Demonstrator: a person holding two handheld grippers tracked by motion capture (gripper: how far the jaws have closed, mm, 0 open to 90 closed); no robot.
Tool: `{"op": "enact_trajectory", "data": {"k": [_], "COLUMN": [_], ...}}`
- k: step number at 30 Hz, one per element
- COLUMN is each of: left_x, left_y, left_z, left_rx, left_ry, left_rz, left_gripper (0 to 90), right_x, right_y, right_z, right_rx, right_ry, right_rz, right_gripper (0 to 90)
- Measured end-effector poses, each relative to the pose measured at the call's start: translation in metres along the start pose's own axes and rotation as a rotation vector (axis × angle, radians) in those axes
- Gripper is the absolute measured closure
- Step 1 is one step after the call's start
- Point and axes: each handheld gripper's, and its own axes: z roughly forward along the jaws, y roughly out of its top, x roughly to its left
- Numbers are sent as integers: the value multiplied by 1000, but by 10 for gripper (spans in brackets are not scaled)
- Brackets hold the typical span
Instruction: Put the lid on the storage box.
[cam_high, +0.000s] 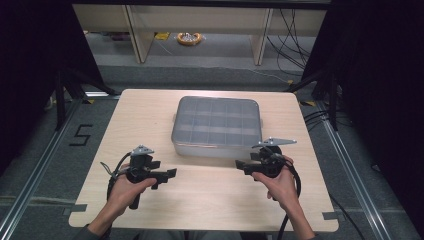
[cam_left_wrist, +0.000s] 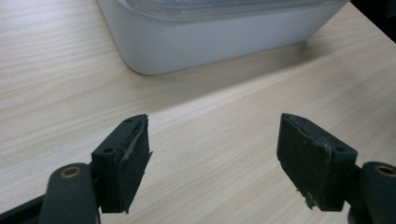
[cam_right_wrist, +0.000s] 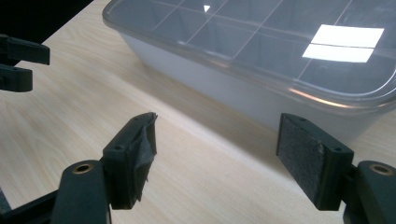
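Your two hands are holding the left hand-held gripper (cam_high: 170, 173) and right hand-held gripper (cam_high: 241, 165) low over the pale wooden surface (cam_high: 210, 200), both with jaws standing wide and empty. Between and beyond them, toward the far side, is sitting the grey rectangular plastic compartment box with its clear lid (cam_high: 217, 125). If you are closing unevenly on its smooth rounded corners, it is likely sliding or twisting away.

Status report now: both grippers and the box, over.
Left gripper open, nothing held. Right gripper open, nothing held. Lidded compartment box on table, untouched. Nothing between grippers and box.
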Motion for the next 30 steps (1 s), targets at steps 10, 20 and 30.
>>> {"op": "enact_trajectory", "data": {"k": [10,20,30], "left_x": [-8,-17,-20], "left_y": [-26,-49,-74], "left_z": [-4,-9,-9], "left_rx": [11,19,38], "left_ry": [-1,33,55], "left_rz": [28,116,131], "left_gripper": [244,233,226], "right_x": [4,13,18], "right_y": [-20,-42,-66], "right_z": [-2,1,5], "right_rx": [-7,9,18], "right_ry": [21,67,111], "right_rz": [-61,-76,-70], "right_gripper": [287,181,169]}}
